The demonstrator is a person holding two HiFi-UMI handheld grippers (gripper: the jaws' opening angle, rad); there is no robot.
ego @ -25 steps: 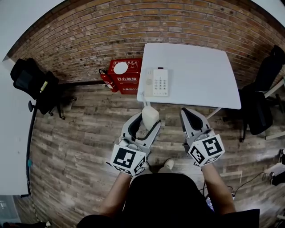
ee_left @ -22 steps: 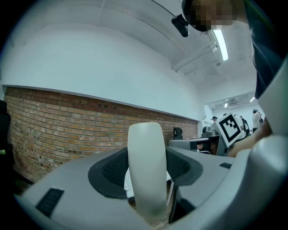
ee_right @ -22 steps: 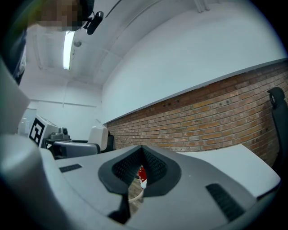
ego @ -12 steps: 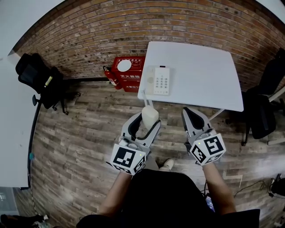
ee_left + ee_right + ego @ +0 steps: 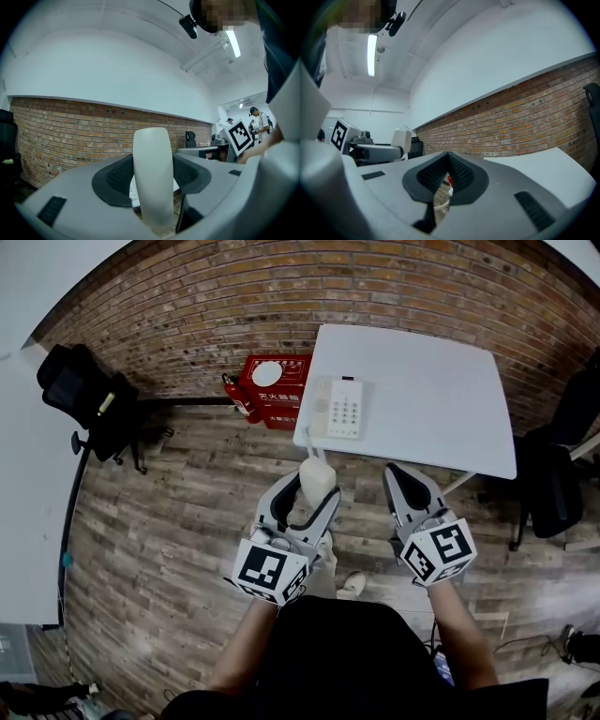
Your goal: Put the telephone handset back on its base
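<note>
Handset stays clamped in our left gripper, just short of the table, as we edge toward the base on it, right gripper closed empty, so placing remains ahead.

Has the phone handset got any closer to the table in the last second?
No. The handset in the left tool keeps the same gap short of the table's near edge.

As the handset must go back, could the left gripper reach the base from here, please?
Probably yes: the left gripper, shut on the handset, faces the base near the corner of the table, with nothing between.
</note>
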